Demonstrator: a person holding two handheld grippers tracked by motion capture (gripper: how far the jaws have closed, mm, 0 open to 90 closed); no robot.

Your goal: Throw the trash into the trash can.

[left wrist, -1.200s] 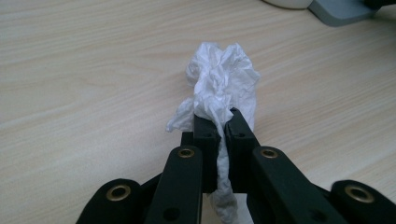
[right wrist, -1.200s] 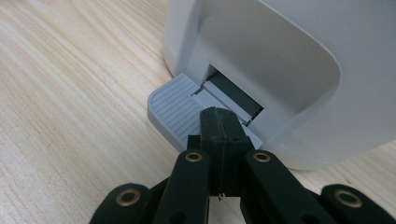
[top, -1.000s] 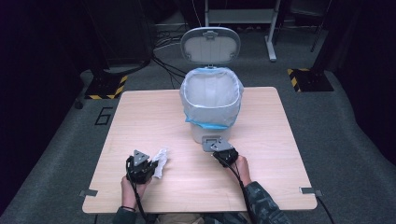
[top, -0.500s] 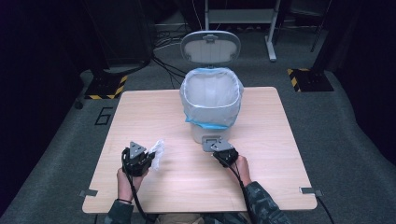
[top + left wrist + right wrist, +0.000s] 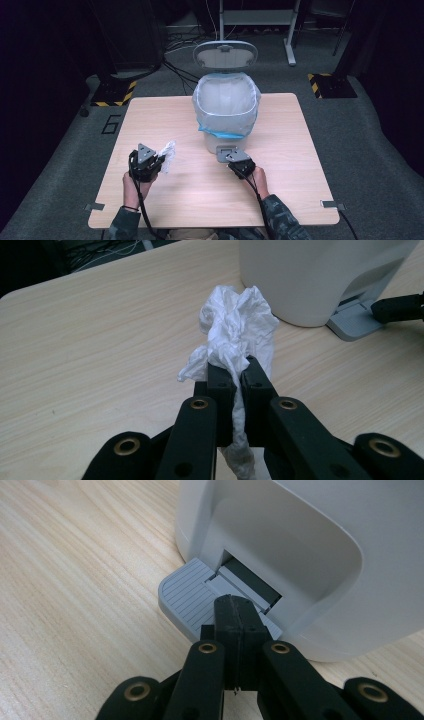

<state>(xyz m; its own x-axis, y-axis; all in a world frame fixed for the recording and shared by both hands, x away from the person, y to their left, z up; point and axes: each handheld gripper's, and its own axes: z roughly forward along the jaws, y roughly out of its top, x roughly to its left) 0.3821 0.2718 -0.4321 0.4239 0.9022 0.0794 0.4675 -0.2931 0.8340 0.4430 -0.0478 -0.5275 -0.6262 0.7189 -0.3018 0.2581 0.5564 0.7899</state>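
Observation:
A white pedal bin [image 5: 227,107] with a clear liner and its grey lid [image 5: 225,55] raised stands at the table's middle back. My left gripper [image 5: 159,164] is shut on a crumpled white tissue [image 5: 237,327], held above the table left of the bin; the tissue [image 5: 167,152] sticks out past the jaws. My right gripper [image 5: 235,611] is shut with its closed tips resting on the bin's grey foot pedal [image 5: 187,597]. In the high view the right gripper [image 5: 231,161] sits at the pedal [image 5: 225,150] in front of the bin.
The light wooden table [image 5: 150,115] has bare surface on both sides of the bin. Dark floor, cables and black stands with yellow-striped bases [image 5: 112,92] surround it. The person's forearms enter from the bottom edge.
My left gripper has lifted the tissue off the table and risen a little. The right gripper has stayed on the pedal, and the lid stays raised.

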